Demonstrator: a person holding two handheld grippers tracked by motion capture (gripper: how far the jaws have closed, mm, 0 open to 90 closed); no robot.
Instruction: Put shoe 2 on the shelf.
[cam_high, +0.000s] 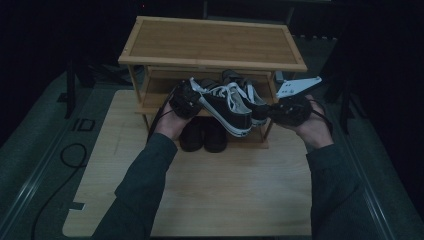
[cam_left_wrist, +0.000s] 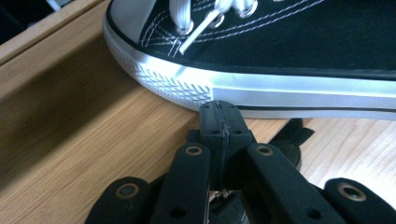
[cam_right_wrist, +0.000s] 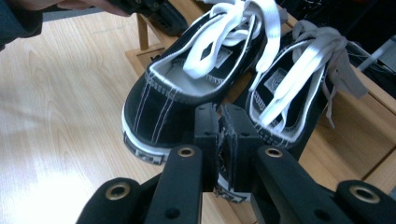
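Two black canvas sneakers with white laces and soles lie side by side on the middle shelf of a bamboo shoe rack (cam_high: 210, 42), heels towards the right. My left gripper (cam_high: 199, 101) sits at the toe end of the nearer sneaker (cam_high: 225, 112). In the left gripper view its jaws (cam_left_wrist: 219, 108) are pressed together with nothing between them, just under the white sole (cam_left_wrist: 280, 91). My right gripper (cam_high: 274, 113) is at the heels. Its jaws (cam_right_wrist: 220, 114) stand almost together, in front of the nearer sneaker's heel (cam_right_wrist: 159, 105), beside the second sneaker (cam_right_wrist: 289, 93). I see nothing pinched.
A pair of dark shoes (cam_high: 202, 135) stands under the shelf at the rack's foot. The rack rests on a pale wooden board (cam_high: 225, 190). A black cable (cam_high: 70, 155) loops on the dark floor to the left. The rack's top shelf overhangs the sneakers.
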